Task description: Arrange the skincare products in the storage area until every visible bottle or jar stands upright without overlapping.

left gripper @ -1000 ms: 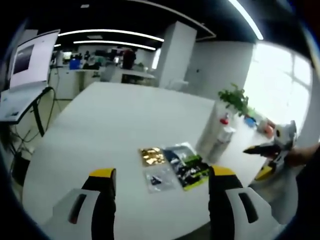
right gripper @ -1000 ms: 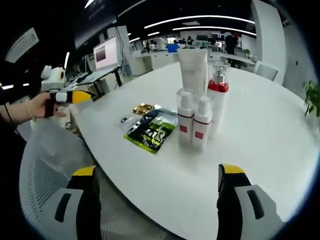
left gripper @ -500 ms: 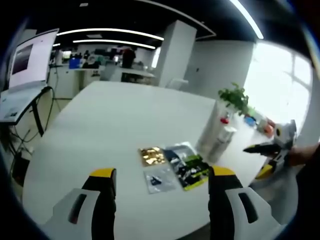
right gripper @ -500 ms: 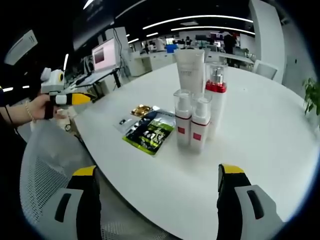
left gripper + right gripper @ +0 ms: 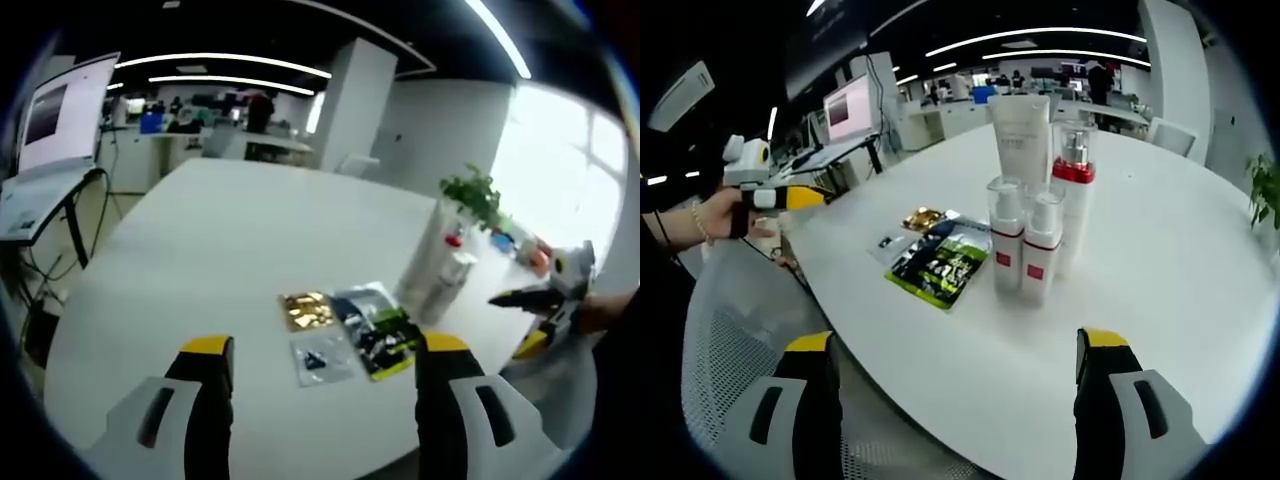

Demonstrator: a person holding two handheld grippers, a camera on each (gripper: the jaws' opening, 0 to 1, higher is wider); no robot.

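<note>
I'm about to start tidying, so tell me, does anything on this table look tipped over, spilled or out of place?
Nothing stands out. The two small pump bottles, the red-collared bottle and the white tube all stand upright in a tight cluster. The sachets lie flat beside them, partly overlapping each other. No spill shows on the table.
</note>
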